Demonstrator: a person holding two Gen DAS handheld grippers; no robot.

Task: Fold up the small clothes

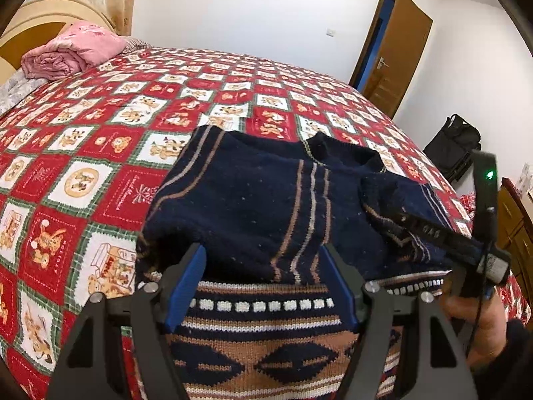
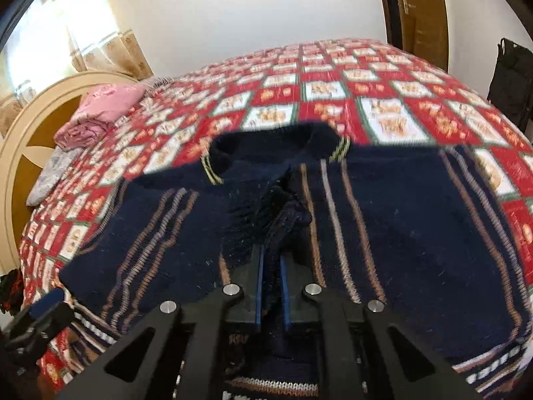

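A wide bed (image 1: pixel 299 100) fills both views, spread with a red-and-white checked quilt printed with teddy bears. At its far end a folded pink blanket (image 1: pixel 71 51) lies against the curved cream headboard (image 1: pixel 43 13), with patterned curtains (image 2: pixel 83 26) behind it. A brown wooden door (image 1: pixel 396 50) stands ajar in the white wall, and a black bag (image 1: pixel 454 145) sits on the floor past the bed's corner, next to a wooden cabinet (image 1: pixel 513 230).

The navy knitted sweater (image 1: pixel 260 200) lies on the near part of the bed, neck opening toward the far side. It carries thin tan and white vertical stripes, and a banded hem with white squares and dark diamond shapes on tan. One sleeve is folded across the body.

The left hand-held gripper (image 1: pixel 263 286) has its blue-lined jaws spread wide over the hem, nothing between them. The right hand-held gripper (image 2: pixel 270 286) has its jaws nearly together, pinching a bunch of dark knit fabric of the sweater; in the left view it reaches in from the right edge, with the person's right hand (image 1: pixel 479 326) partly cut off there.

The right view is motion-blurred, so the quilt's print and the sweater's stitches are smeared. The sweater's lower edge is hidden under both grippers.
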